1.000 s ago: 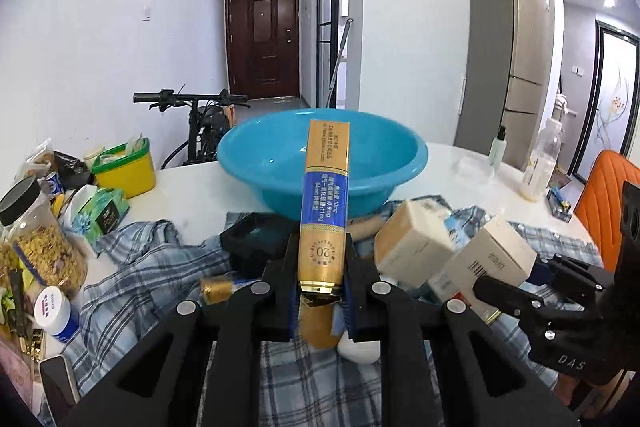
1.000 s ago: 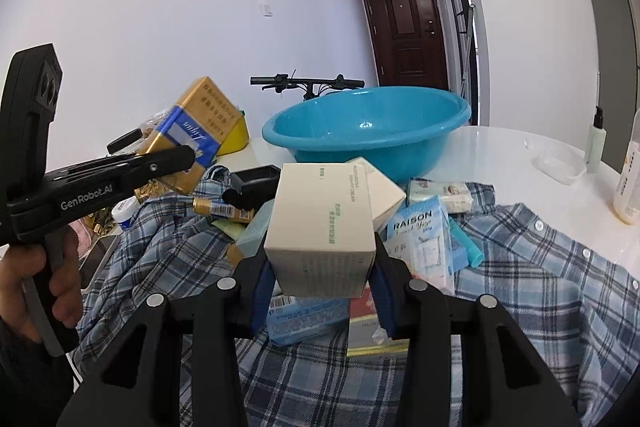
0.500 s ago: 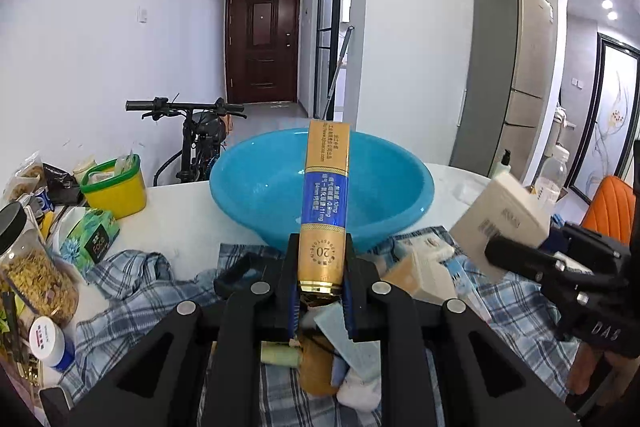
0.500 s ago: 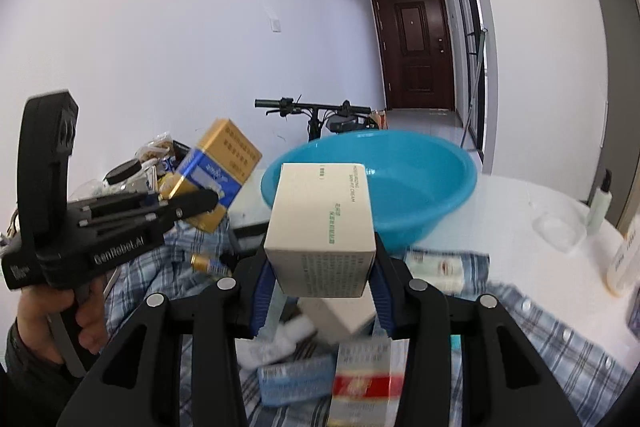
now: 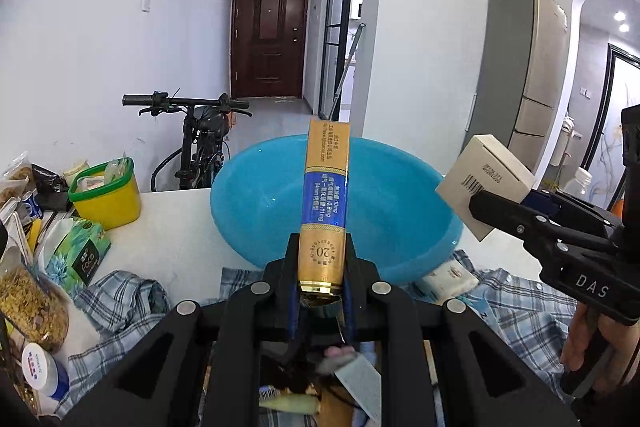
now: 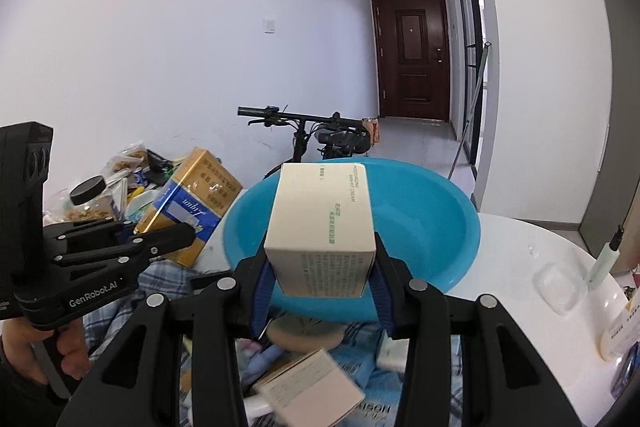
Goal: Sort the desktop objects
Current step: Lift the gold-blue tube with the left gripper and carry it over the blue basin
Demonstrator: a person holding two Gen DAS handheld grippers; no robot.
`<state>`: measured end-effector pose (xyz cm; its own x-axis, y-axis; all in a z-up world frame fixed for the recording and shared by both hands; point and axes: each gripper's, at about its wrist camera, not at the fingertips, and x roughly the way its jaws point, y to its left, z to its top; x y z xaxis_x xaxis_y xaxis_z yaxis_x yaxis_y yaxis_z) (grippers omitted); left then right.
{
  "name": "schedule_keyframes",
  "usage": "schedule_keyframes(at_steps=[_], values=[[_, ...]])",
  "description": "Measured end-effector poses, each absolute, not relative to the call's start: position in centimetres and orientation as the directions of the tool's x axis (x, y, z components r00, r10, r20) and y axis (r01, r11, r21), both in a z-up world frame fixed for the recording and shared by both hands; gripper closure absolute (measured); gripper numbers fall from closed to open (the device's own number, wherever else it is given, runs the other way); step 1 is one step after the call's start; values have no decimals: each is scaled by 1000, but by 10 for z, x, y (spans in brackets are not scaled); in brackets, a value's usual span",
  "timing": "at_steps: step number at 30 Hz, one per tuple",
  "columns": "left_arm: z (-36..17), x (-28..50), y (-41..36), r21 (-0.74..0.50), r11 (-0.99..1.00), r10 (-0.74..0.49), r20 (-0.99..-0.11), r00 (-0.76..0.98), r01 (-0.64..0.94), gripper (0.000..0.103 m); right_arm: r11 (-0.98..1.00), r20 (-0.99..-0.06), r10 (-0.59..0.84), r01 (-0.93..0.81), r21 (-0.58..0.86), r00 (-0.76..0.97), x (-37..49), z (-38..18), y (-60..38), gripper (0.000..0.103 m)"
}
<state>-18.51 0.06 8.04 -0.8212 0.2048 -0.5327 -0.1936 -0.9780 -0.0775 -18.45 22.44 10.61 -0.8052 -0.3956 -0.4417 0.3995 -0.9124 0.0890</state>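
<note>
Both tongs have risen from the cluttered desk toward the blue basin [image 5: 256, 211], left tongs [image 5: 321, 277] clamping the gold carton [image 5: 326, 203], right tongs [image 6: 320, 281] the white box [image 6: 322, 223]; release each only once over the bowl.

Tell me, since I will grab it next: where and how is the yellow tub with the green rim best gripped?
Judging by its pose, pinch the yellow tub by its green rim from above: it stands upright and open-topped, and its body looks too wide for the jaws.
</note>
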Motion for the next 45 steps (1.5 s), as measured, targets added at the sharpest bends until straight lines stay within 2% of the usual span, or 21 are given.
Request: schedule_keyframes(at_steps=[12,23,45], values=[[66,-239,7,-83,-979,199,-574,-794,-185,85,-923,-497,-359,378,66,-790,-231,84,229,62],[62,-260,18,-42,-983,169,-569,-805,-176,85,-925,-538,-336,379,32,-773,-252,72,221,62],[49,-258,15,-52,-986,157,-574,-804,-155,85,-921,-522,-338,389,13,-783,-244,74,211,62]])
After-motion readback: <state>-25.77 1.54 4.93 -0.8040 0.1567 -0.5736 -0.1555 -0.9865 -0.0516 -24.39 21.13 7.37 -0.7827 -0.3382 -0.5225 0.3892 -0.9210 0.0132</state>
